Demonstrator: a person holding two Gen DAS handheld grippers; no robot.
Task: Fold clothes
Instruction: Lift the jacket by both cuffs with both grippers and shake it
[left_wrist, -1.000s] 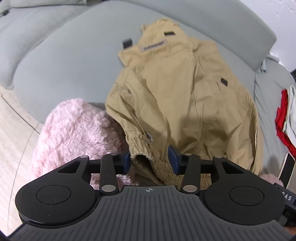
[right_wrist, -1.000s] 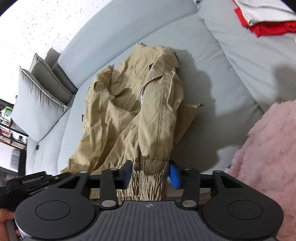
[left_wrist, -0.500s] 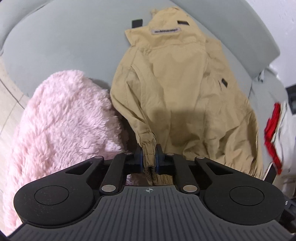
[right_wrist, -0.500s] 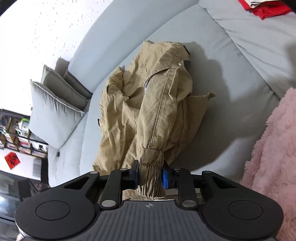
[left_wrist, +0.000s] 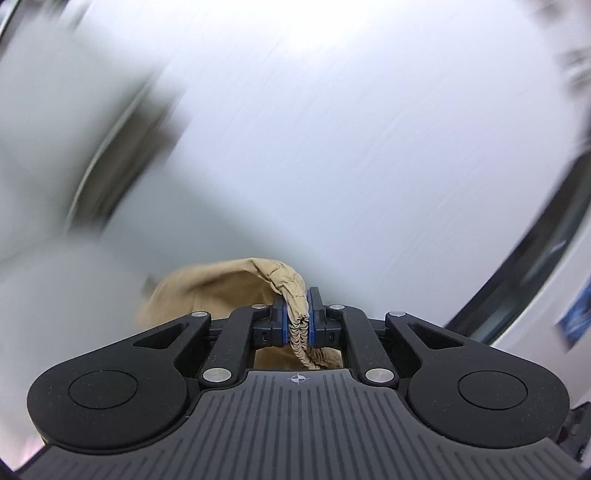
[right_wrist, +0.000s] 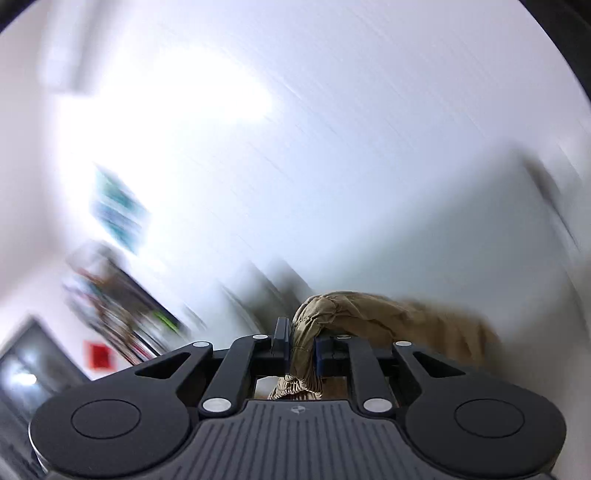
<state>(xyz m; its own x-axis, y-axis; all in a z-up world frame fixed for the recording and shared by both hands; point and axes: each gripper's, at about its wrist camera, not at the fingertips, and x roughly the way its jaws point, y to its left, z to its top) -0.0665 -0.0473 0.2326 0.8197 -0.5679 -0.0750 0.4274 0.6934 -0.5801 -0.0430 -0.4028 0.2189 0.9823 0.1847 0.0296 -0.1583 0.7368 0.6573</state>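
Both tools — left tool, right tool — clamping tan jacket cuffs, surroundings blurred

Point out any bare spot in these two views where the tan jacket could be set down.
None can be picked out. Both views are motion-blurred and aim at pale wall, with no resting surface in sight. The left gripper and right gripper are each clamped on a gathered cuff of the tan jacket, crowding the space at the fingers.

Mounted just behind each gripper, looking forward along the 2 fingers and tilted up toward a motion-blurred pale wall. Very close to the fingertips, background smeared in both. Shared by the 2 views: the tan jacket and that wall.
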